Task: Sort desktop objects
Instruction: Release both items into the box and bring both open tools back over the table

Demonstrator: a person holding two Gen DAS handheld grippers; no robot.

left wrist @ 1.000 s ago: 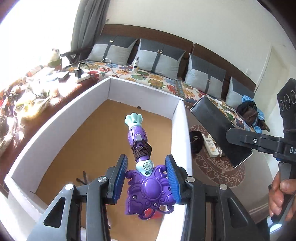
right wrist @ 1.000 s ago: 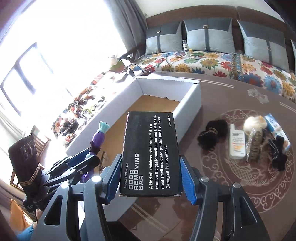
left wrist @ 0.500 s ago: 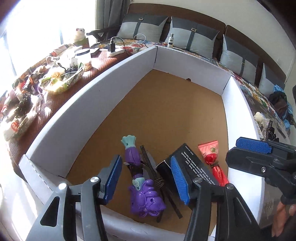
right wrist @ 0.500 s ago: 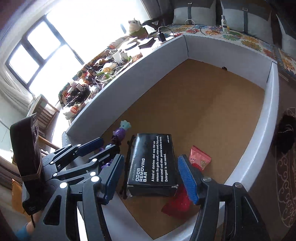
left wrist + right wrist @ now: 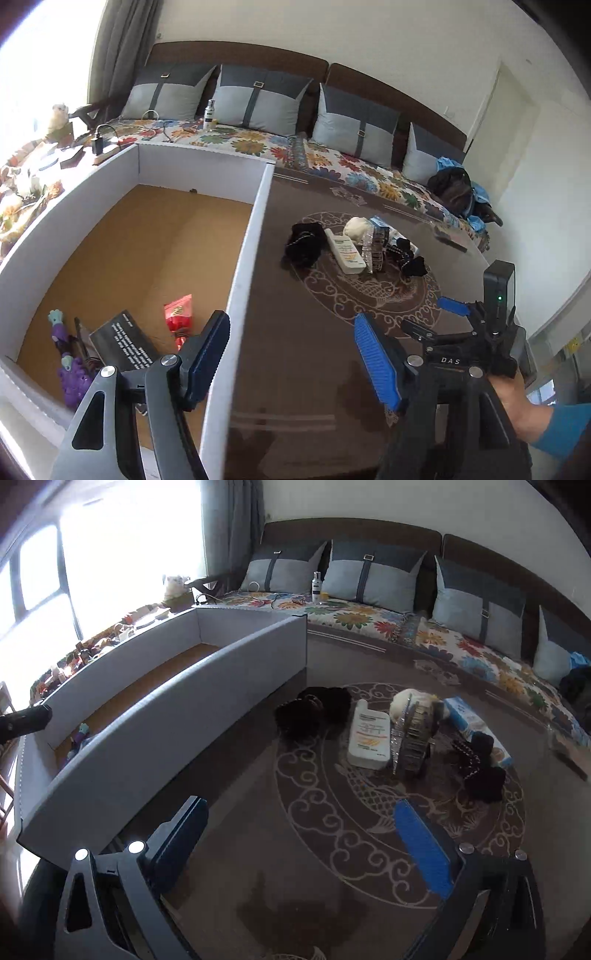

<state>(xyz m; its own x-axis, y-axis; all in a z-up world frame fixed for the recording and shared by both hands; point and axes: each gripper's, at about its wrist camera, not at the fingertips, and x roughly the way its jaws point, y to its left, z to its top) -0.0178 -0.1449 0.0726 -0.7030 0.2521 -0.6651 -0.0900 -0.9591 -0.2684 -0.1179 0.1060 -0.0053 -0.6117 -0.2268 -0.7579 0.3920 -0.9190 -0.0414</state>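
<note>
My left gripper (image 5: 291, 358) hovers over the right wall of the white box (image 5: 251, 236), its jaws opening with nothing between them. In the box lie a purple toy (image 5: 70, 365), a black soap box (image 5: 125, 343) and a red packet (image 5: 179, 312). My right gripper (image 5: 303, 840) hangs over the brown table, jaws opening wide and empty. Beyond it sit a black scrunchie (image 5: 314, 712), a white bottle (image 5: 369, 738), a glittery hair clip (image 5: 412, 734), a cream ball (image 5: 406, 701), a blue carton (image 5: 472, 723) and a black beaded tie (image 5: 480, 764).
The box's long wall (image 5: 184, 716) runs along the left of the table. A sofa with grey cushions (image 5: 354, 125) and a flowered cover stands behind. Clutter fills the windowsill (image 5: 26, 177) at the left. A hand in a blue sleeve (image 5: 554, 428) holds the right gripper.
Both grippers let go of their loads, the purple toy and the black soap box, which now lie in the box. Both have swung right, out over the table, with wider jaws.
</note>
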